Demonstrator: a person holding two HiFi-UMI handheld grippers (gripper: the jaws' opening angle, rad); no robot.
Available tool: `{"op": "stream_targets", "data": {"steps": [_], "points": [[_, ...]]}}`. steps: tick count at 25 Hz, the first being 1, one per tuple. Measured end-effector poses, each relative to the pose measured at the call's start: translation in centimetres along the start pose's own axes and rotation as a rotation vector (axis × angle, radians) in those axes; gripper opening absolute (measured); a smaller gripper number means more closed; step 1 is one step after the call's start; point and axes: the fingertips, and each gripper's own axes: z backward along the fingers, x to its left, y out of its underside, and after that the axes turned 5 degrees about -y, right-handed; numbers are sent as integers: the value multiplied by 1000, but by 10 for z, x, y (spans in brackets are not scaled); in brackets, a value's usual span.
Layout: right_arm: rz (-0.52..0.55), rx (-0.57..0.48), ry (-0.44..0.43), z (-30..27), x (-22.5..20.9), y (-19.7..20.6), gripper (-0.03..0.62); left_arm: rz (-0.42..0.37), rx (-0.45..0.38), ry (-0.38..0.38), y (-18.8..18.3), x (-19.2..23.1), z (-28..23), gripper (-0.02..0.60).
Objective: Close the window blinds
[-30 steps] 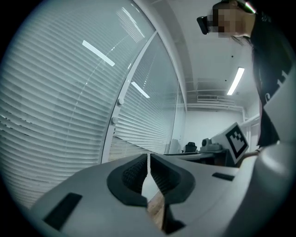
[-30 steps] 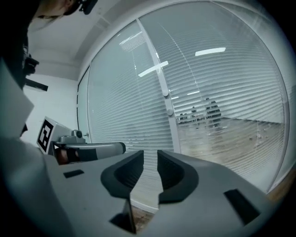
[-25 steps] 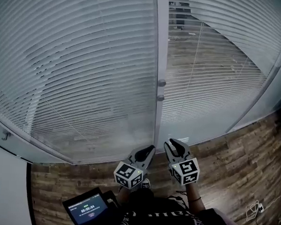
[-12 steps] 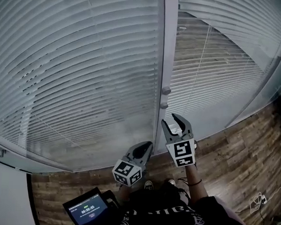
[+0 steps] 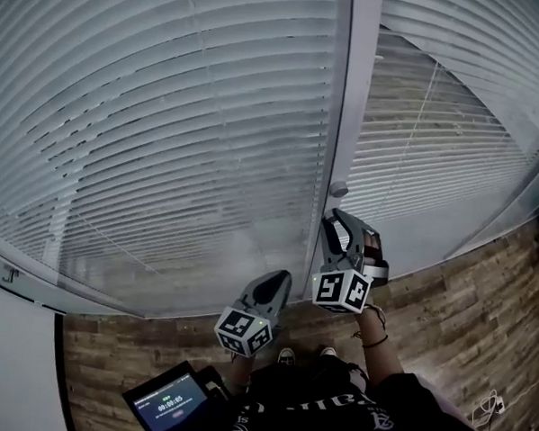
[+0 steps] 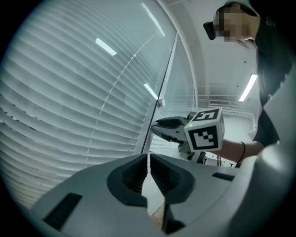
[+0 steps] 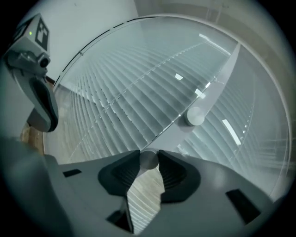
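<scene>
The right hand-held gripper (image 5: 332, 221) pinches the lower knob (image 7: 149, 159) on the upright frame post (image 5: 348, 124). The knob points straight at it. The blinds (image 5: 167, 115) have level slats on both sides. The left hand-held gripper (image 5: 282, 278), pressed together, sits lower left.

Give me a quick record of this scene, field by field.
Left tongs: shut, empty, held low
Right tongs: shut on lower knob
Upper knob: free, just above on the post
Left blinds: slats nearly shut
Right blinds: slats tilted open, gaps showing
</scene>
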Motion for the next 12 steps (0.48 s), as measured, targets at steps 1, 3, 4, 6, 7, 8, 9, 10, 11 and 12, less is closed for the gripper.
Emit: {"op": "stream_targets", "data": {"steps": [1,3,4,6,7,8,9,10,11,12], "points": [[-64,-19,-3,0,-2,0,137,1,2,-5,1,1,0,6],[-284,-63,-17,0,-5,0,135,6,6,-15,4,2,-2,6],[-414,-87,-25,0,-7,1,135,9,8,-19,5,2,-3,6],[-698,-133,-49,1,-9,7,135,13,8,-25,6,0,-5,6],[-857,-156,-68,0,-11,10,135,14,6,-27,6,-2,-7,6],[-1022,-178,-93,0,-12,14,135,15,5,-27,6,-3,-8,6],[-1182,-198,-120,-1,-13,15,135,15,6,-28,5,-2,-8,6],[-1328,-214,-148,-4,-14,16,135,16,8,-28,5,-1,-10,6],[-1461,-228,-177,-6,-15,16,135,17,12,-28,5,0,-11,6],[-1590,-244,-208,-9,-15,17,135,17,15,-28,5,1,-13,6]]}}
